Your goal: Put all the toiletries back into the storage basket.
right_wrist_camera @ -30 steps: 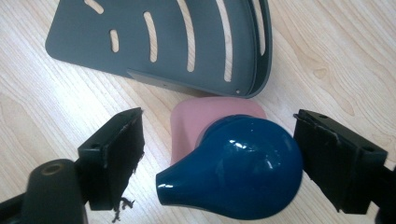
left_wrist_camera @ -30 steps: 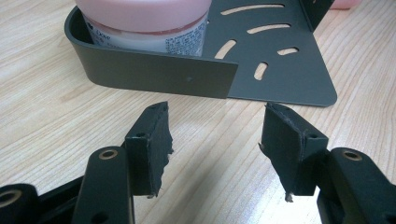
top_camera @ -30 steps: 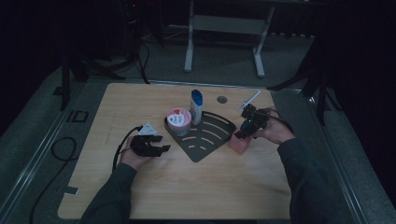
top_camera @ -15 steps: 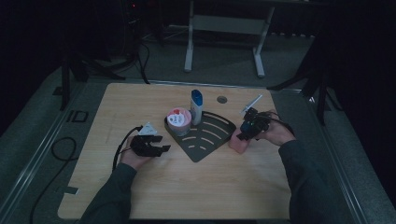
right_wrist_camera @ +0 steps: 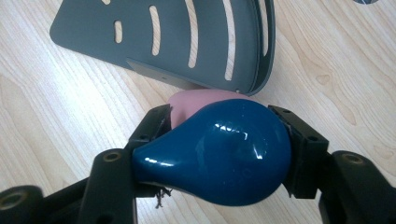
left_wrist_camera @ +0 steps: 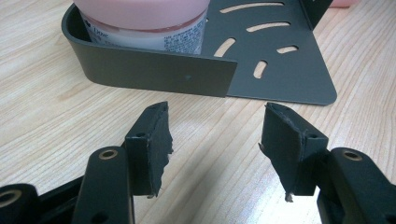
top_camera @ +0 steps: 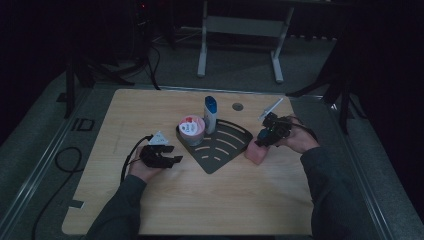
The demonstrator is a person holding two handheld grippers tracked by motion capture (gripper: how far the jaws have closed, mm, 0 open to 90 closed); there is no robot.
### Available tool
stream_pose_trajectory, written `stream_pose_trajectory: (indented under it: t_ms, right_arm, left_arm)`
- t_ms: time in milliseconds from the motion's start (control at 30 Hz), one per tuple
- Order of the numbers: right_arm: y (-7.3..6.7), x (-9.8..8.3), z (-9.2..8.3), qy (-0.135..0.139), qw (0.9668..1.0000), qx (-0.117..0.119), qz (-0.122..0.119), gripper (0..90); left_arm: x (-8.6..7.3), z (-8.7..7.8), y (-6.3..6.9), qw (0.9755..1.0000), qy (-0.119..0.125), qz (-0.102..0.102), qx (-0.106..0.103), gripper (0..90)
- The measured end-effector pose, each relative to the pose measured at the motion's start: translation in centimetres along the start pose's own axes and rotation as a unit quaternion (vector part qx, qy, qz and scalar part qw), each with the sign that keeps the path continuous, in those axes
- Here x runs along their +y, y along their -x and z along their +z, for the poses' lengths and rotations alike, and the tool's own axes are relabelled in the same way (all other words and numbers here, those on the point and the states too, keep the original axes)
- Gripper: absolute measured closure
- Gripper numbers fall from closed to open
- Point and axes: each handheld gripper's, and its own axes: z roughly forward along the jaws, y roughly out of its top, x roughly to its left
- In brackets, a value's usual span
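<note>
A dark grey slotted corner shelf [top_camera: 220, 147] lies mid-table, holding a pink-lidded jar [top_camera: 191, 126] and an upright white bottle with a blue top [top_camera: 210, 114]. My right gripper [top_camera: 262, 142] is at the shelf's right edge, over a pink thing [top_camera: 254, 155] on the table. In the right gripper view its jaws have just been closing, and both pads now press on a glossy dark blue teardrop-shaped piece [right_wrist_camera: 219, 149], with the pink thing [right_wrist_camera: 191, 100] behind it. My left gripper [top_camera: 175, 159] rests open left of the shelf. Nothing is between its pads [left_wrist_camera: 154, 135], which face the shelf wall [left_wrist_camera: 154, 70] and the jar [left_wrist_camera: 144, 32].
The wooden table [top_camera: 200, 200] has a small round hole [top_camera: 238, 106] near its far edge. A black cable [top_camera: 131, 157] trails from the left gripper. Dark floor, table legs and stands lie beyond the far edge.
The right hand has shifted slightly toward the near side, and the pink thing now shows below its gripper. The left hand has not moved.
</note>
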Motion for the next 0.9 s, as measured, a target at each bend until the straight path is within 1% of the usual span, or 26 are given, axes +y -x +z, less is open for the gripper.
stream_pose_trajectory:
  t_ms: [133, 167, 267, 333, 367, 500, 700, 733, 800, 900]
  right_arm:
    - [-0.05, -0.06, -0.01, 0.0, 1.0, -0.001, -0.002, 43.2]
    - [-0.02, -0.15, 0.03, 0.0, 1.0, 0.001, -0.004, 41.2]
    - [0.09, -0.28, 0.25, -0.013, 0.9999, 0.001, -0.001, 39.7]
    - [0.16, -0.34, 0.3, -0.013, 0.9999, 0.003, 0.0, 39.8]
    - [0.21, -0.43, 0.19, -0.005, 1.0, 0.005, -0.001, 41.9]
    - [0.24, -0.45, -0.27, 0.0, 1.0, 0.003, -0.004, 46.3]
    - [0.1, -0.12, -0.39, -0.016, 0.9997, -0.002, -0.018, 47.4]
    - [-0.08, 0.07, -0.42, -0.026, 0.9994, -0.005, -0.024, 47.6]
    - [-0.2, 0.21, -0.46, -0.034, 0.999, -0.009, -0.029, 47.9]
    - [-0.24, 0.35, -0.45, -0.038, 0.9988, -0.009, -0.031, 48.0]
  left_arm:
    - [-0.01, -0.02, 0.0, 1.0, 0.002, -0.001, 0.0, 42.0]
    - [0.0, -0.01, -0.01, 1.0, 0.001, 0.0, 0.0, 42.0]
    - [0.01, 0.04, 0.03, 1.0, -0.001, 0.001, 0.0, 42.0]
    - [0.0, 0.03, 0.02, 1.0, -0.001, 0.001, 0.0, 42.0]
    - [-0.01, 0.02, 0.0, 1.0, -0.001, 0.001, 0.0, 42.0]
    - [0.0, 0.11, 0.06, 1.0, -0.003, 0.002, -0.001, 42.0]
    - [-0.01, 0.13, 0.05, 1.0, -0.004, 0.002, -0.002, 42.0]
    - [-0.01, 0.1, 0.04, 1.0, -0.004, 0.003, -0.002, 42.0]
    - [0.0, 0.08, 0.01, 1.0, -0.002, 0.002, -0.002, 42.0]
    - [0.0, 0.07, 0.01, 1.0, -0.002, 0.002, -0.002, 42.0]
